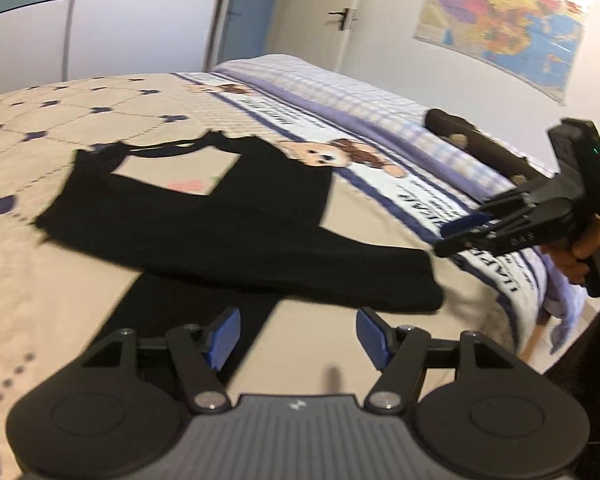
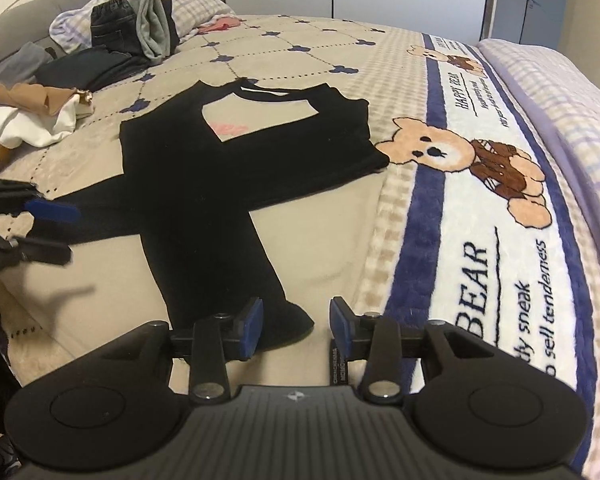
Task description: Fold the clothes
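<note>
A black garment [image 1: 228,236] lies flat on the beige patterned bedspread [image 1: 52,300], with a strip of it running toward me; it also shows in the right wrist view [image 2: 228,168]. My left gripper [image 1: 298,334] is open and empty, just above the near strip of the garment. My right gripper [image 2: 296,326] is open and empty, over the near end of the strip. The right gripper also shows at the right of the left wrist view [image 1: 460,232], held in a hand. The left gripper shows at the left edge of the right wrist view [image 2: 56,232].
A bear-print blanket [image 2: 480,184] covers the right side of the bed. Piles of clothes [image 2: 116,36] and a white and tan heap [image 2: 32,116] lie at the far left. A dark object [image 1: 476,144] lies on the checked quilt. A map [image 1: 500,20] hangs on the wall.
</note>
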`<state>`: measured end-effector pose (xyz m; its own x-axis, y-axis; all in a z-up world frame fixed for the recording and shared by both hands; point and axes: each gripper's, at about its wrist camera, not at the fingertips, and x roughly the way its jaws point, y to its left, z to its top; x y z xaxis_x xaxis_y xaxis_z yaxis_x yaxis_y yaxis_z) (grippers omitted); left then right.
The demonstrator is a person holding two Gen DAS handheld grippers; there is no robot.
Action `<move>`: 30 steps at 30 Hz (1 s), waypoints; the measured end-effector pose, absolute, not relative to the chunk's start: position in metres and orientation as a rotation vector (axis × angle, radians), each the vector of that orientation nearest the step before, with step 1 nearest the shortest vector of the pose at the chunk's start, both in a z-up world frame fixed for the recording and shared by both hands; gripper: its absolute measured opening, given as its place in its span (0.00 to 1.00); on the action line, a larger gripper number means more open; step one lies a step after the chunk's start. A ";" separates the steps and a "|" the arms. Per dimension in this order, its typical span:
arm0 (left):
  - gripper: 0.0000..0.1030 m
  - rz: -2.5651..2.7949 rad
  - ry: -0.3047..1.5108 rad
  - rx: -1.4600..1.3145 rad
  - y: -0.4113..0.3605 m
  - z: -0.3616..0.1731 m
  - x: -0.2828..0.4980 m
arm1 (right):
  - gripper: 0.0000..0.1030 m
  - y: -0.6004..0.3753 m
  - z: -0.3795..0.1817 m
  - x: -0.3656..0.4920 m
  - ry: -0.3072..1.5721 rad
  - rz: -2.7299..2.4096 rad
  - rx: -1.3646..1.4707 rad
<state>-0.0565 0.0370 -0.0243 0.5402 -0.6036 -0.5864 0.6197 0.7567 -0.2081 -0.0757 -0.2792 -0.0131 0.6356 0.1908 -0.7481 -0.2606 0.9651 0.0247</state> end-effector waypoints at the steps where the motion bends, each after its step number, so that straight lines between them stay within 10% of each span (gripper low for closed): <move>1: 0.65 -0.708 0.693 0.022 0.041 -0.023 -0.056 | 0.39 -0.279 -0.013 -0.076 0.847 0.252 -0.089; 30: 0.62 -0.475 0.927 -0.304 0.161 -0.024 -0.058 | 0.49 -0.281 -0.012 -0.104 0.903 0.203 0.069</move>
